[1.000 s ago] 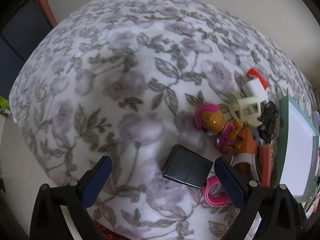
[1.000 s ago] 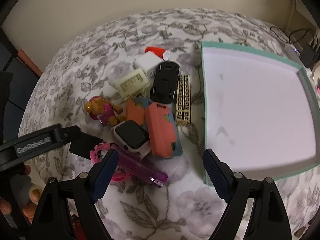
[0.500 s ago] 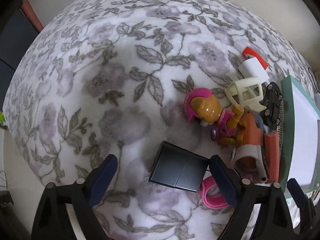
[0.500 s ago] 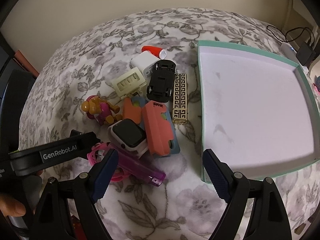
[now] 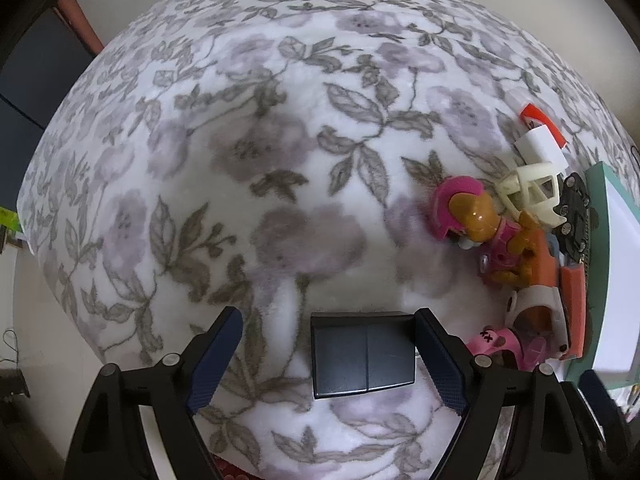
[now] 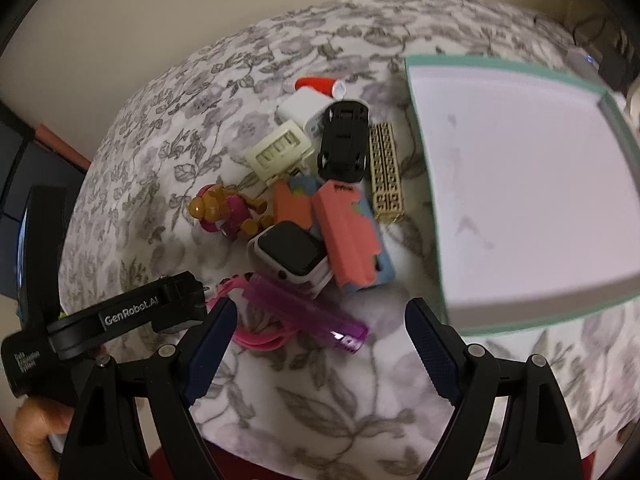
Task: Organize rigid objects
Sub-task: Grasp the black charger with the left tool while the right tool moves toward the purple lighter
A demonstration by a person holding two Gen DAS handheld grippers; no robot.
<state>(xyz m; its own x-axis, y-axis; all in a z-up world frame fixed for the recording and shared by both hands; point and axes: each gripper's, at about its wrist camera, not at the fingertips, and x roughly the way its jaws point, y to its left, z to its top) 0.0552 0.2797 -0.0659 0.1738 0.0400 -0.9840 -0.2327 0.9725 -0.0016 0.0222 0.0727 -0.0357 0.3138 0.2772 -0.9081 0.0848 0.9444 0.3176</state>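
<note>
Between the spread jaws of the left gripper [image 5: 328,356] lies a flat dark square case [image 5: 362,360], resting on the floral blanket [image 5: 248,168]; its right edge sits against the right jaw's pad, while a clear gap separates it from the left pad, so nothing is clamped. That gripper is held low over the blanket, its body angled in from the lower left in the right wrist view, with a hand [image 6: 34,426] partly visible beneath it. Just right of the case lies the toy heap: a pink-helmeted dog figure [image 5: 476,224], a cream plastic frame [image 5: 532,196], a black toy car [image 6: 344,142], a smartwatch [image 6: 290,254], a coral case [image 6: 352,240] and a purple lighter [image 6: 308,314]. Beyond the heap stands a green-rimmed white tray [image 6: 420,128]. The right gripper [image 6: 320,354] hangs above the blanket near the lighter, jaws wide apart and holding nothing.
</note>
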